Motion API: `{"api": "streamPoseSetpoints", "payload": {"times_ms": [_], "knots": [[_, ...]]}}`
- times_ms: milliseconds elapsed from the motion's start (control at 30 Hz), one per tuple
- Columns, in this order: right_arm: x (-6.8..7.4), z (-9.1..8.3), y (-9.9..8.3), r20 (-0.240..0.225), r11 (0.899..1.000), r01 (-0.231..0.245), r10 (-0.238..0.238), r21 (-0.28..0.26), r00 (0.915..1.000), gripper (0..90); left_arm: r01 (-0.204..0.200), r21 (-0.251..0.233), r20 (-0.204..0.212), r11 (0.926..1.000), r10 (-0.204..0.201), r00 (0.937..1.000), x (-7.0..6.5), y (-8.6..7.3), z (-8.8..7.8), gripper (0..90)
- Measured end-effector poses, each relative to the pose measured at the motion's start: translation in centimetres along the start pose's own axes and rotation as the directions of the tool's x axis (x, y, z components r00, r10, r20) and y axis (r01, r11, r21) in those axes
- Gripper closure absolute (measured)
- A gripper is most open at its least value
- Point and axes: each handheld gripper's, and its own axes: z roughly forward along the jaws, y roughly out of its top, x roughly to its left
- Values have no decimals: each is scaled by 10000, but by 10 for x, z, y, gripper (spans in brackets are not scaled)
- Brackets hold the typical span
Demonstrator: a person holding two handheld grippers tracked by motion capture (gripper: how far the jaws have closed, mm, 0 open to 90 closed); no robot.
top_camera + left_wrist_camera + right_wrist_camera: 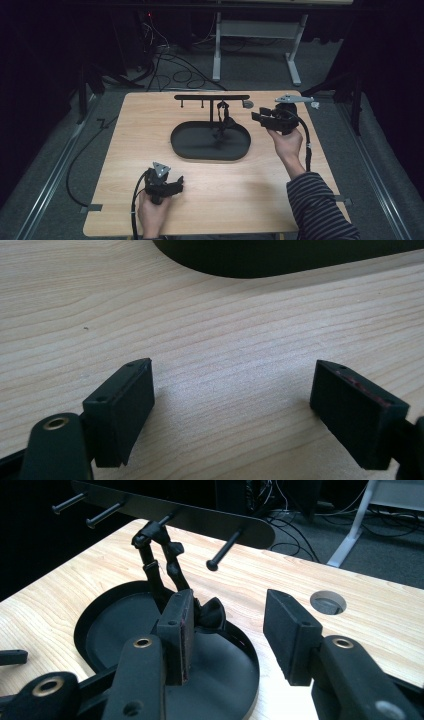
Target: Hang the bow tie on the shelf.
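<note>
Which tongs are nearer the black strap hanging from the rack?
Right. The right tongs sit just beside the strap; the left tongs rest on the table, below the tray.

We count 1 tabletop (215, 200), 1 black oval tray (190, 145) with 1 hanger stand (211, 97) carrying 4 pegs (226, 550), 1 black strap (157, 565) hung there, and 2 claws: left (177, 183), right (257, 117).

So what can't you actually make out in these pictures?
- High view: what the dark item hanging from the rack is; too small and dark.
- Right gripper view: its lower end, hidden by the right gripper's finger.
- Left gripper view: the tray, cut off by the top edge.
</note>
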Motion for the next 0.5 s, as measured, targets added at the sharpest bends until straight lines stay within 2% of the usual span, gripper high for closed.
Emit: {"api": "streamPoseSetpoints", "payload": {"times_ms": [500], "knots": [[-10, -10, -12, 108, 9997, -246, 246, -27, 9996, 563, 28, -24, -2, 10000, -28, 10000, 0, 0, 0, 182]]}}
